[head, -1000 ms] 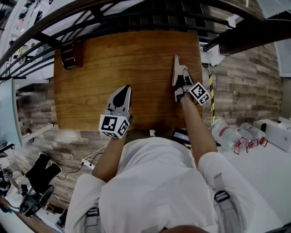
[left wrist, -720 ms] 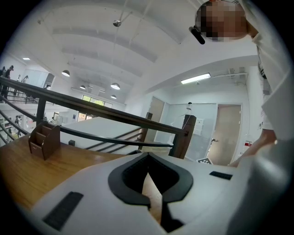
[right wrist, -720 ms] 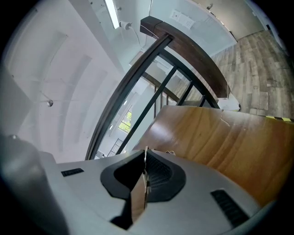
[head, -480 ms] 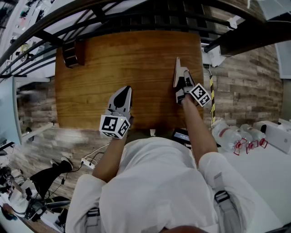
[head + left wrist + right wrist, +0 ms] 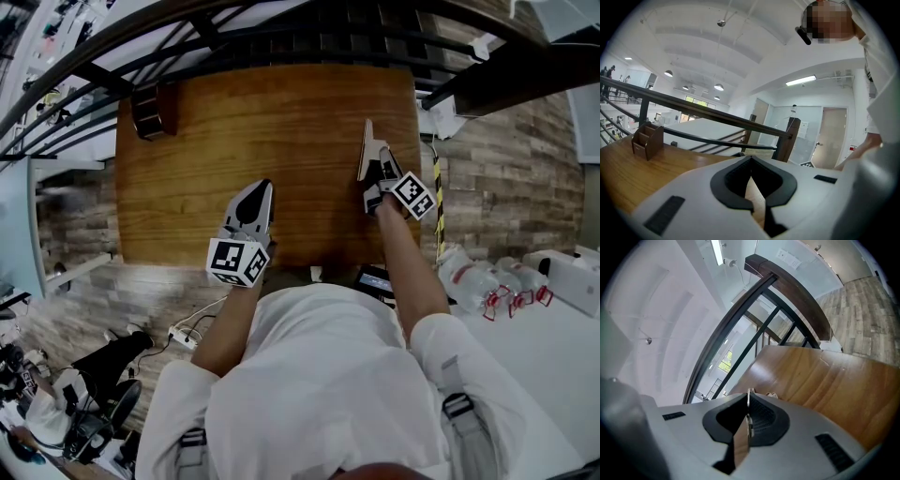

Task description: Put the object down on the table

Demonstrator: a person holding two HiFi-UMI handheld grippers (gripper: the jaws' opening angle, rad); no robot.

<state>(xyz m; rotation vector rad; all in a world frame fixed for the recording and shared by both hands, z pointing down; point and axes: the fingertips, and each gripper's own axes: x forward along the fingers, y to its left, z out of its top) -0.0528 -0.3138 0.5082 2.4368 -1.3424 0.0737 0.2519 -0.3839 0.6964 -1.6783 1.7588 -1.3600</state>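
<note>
left tongs (image 5: 262,187) and right tongs (image 5: 367,131) are both clenched with nothing between the jaws. the left pair hovers over the near edge of the tabletop (image 5: 281,103), left of its middle. the right pair hangs near the right edge, turned on its side. the only loose thing on the wood is a small wooden holder (image 5: 150,111), standing upright in the far left corner, well apart from both tools. it is probably the task's object. on that reading the putting-down looks done, and the tools are held back near the person because no grasp is needed.

the head view gives the layout: holder, both tools and the dark railing (image 5: 281,37) along the far edge. it cannot show the jaw faces. the left gripper view shows the left tongs (image 5: 751,168) meeting at the tips, with only a sliver of bare wood seen through the gap behind them. it also shows the holder (image 5: 647,139) from the side, its base flat on the wood before the railing (image 5: 717,119). the right gripper view shows the right tongs (image 5: 748,408) pressed together over bare wood, and no holder.
</note>
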